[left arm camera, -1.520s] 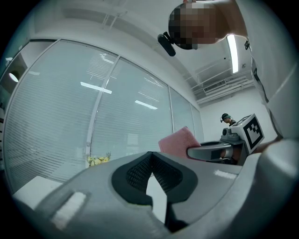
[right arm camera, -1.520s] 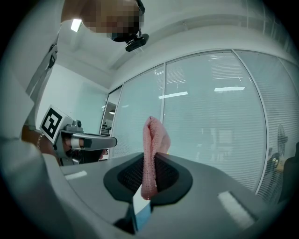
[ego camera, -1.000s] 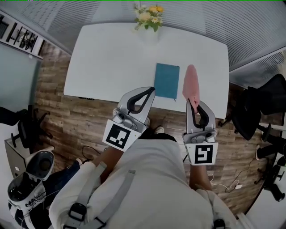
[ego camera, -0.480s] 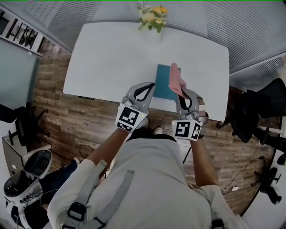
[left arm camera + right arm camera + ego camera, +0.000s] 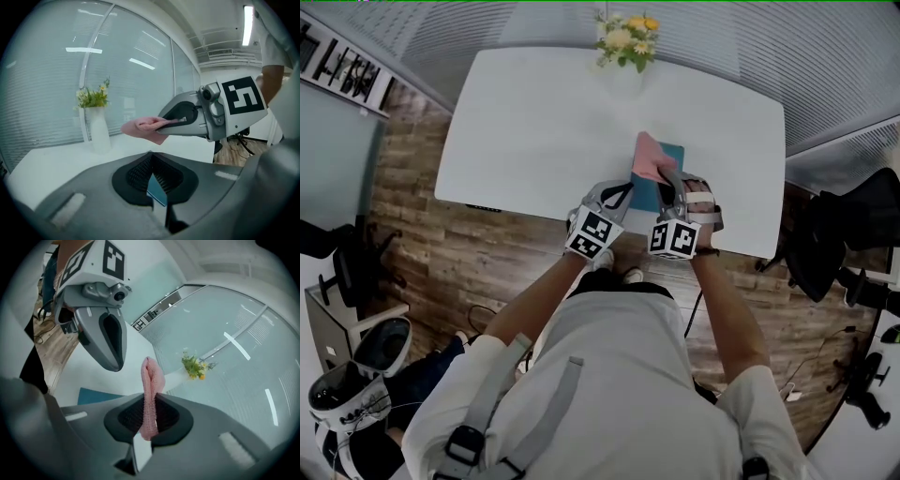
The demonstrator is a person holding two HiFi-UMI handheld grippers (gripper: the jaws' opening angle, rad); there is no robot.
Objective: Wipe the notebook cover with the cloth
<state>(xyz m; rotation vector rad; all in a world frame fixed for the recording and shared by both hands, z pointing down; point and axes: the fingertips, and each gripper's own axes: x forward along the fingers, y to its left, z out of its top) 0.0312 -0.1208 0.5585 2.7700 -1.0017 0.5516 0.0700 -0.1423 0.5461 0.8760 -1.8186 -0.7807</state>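
While looking down from the head view: teal notebook flat on a white table, close to the edge nearest the person. Left gripper at the notebook's near left corner, on it or just over it, hard to say which. Right gripper over the notebook's near half, just beside the left one, clamped on a pink cloth jutting forward across the notebook's far left part. Vase of yellow and white flowers well beyond the notebook. Black office chair well off to the notebook's right.

Next, from the left gripper view: own jaws narrow, tips brought together, nothing pinched between them; only a sliver of the notebook showing through the slit behind the tips. Above the notebook, right gripper reaching in from the right, pinching the cloth, loose folds drooping past its tip. Contact between cloth and cover not clear. Vase farther back, left of the notebook.

Last, from the right gripper view: jaws closed on the cloth, held as an upright fold between the pads and poking out beyond the tips. Left gripper hanging at upper left, tip pointed down toward the notebook, seen as a teal strip low on the left. Flowers beyond the notebook.
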